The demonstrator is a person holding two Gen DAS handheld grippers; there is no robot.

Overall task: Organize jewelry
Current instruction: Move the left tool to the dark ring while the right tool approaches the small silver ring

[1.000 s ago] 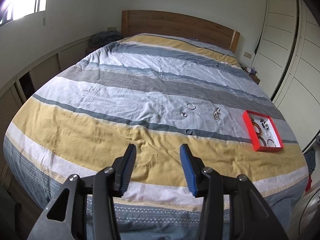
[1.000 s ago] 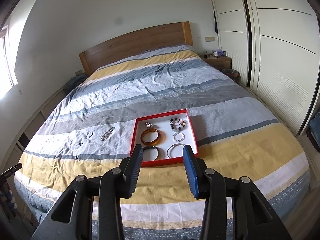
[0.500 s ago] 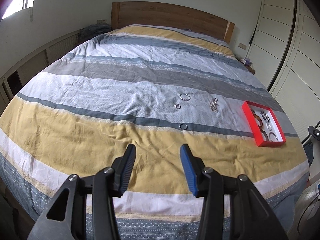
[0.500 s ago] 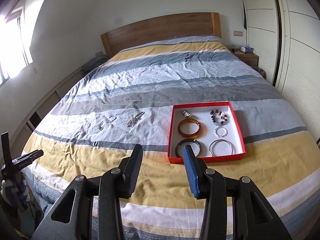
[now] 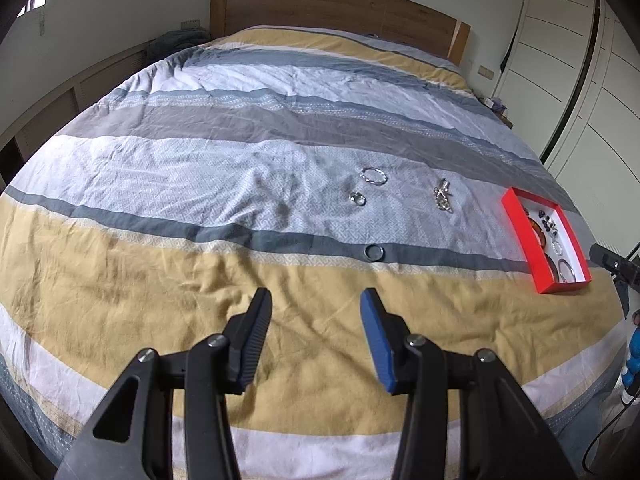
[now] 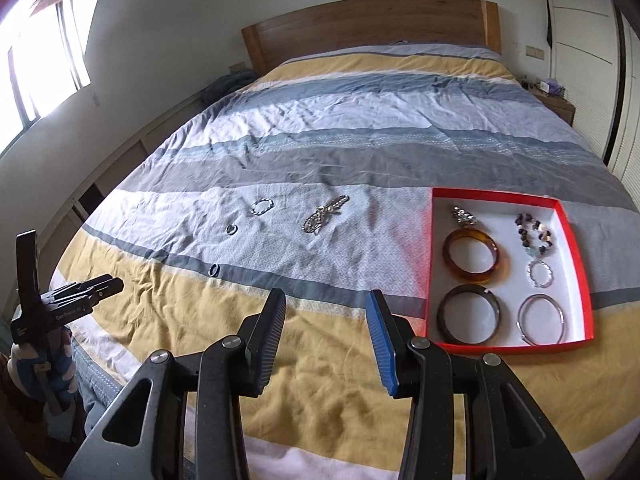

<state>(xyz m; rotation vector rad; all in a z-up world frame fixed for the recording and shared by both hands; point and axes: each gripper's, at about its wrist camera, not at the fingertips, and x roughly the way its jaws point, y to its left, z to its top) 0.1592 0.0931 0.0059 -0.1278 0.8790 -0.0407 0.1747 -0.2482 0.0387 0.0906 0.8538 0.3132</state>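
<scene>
Loose jewelry lies on the striped duvet: a dark ring [image 5: 373,252] [image 6: 214,269], a small silver ring [image 5: 357,199] [image 6: 231,229], a silver bracelet [image 5: 373,175] [image 6: 262,206] and a silver chain [image 5: 443,195] [image 6: 324,215]. A red tray [image 5: 520,232] [image 6: 430,264] at the right holds several bangles and bracelets, among them an amber bangle [image 6: 472,256]. My left gripper [image 5: 316,312] is open and empty above the yellow stripe, short of the dark ring. My right gripper [image 6: 326,312] is open and empty, just left of the tray's near corner.
The bed [image 5: 200,160] fills both views, with a wooden headboard [image 6: 372,28] at the far end. White wardrobe doors [image 5: 580,80] stand to the right and a nightstand [image 6: 556,104] beside them. Low cabinets [image 5: 80,92] run along the left wall.
Both grippers moved in toward the bed, so the jewelry and tray look nearer. The right view has swung left, shifting the tray to the right. Both stay open.
</scene>
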